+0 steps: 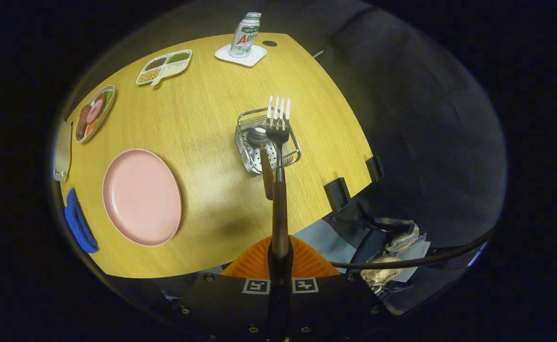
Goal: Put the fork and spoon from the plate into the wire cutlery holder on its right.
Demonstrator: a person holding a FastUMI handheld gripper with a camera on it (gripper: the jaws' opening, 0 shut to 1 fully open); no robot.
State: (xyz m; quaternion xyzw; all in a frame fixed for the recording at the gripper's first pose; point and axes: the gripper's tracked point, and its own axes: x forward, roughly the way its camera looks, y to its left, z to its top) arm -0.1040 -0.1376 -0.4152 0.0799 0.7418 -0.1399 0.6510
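Bare tabletop [202, 123] around wire cutlery holder [266, 142]; spoon [261, 142] occupies inside.

Wooden table [202, 123]: plate [141, 197], cutlery holder [266, 141].

Bright tabletop [202, 118] – dim surroundings, fisheye-bent edges

Fork [278, 137] above wire holder [267, 141] containing spoon [261, 147].
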